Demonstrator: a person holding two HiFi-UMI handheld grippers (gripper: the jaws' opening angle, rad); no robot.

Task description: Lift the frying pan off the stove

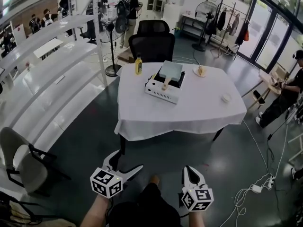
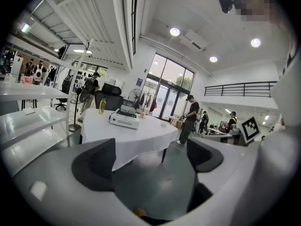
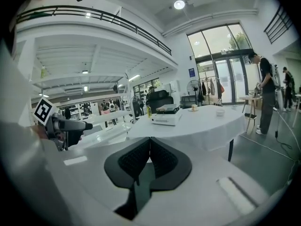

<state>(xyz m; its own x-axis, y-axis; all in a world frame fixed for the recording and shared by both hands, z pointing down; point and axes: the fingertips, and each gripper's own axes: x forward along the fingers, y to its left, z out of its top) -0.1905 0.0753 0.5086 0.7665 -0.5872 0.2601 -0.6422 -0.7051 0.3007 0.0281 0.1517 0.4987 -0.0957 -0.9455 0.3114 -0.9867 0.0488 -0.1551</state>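
Pale blue-green square frying pan [image 1: 171, 70] with a wooden handle, resting on the white box-shaped stove [image 1: 161, 92] at the middle of the white-clothed table [image 1: 203, 108], well apart from both grippers. Left gripper [image 1: 128, 161], low over the grey floor [image 1: 85, 126]: jaws wide apart, nothing between them. Right gripper [image 1: 191, 170], beside it: jaws closed together, empty.

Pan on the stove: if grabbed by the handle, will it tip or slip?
Probably rigid. The frying pan looks broad and square against its short tan handle, so gripped there its far edge would likely dip. It only rests atop the stove, so a push may slide it.
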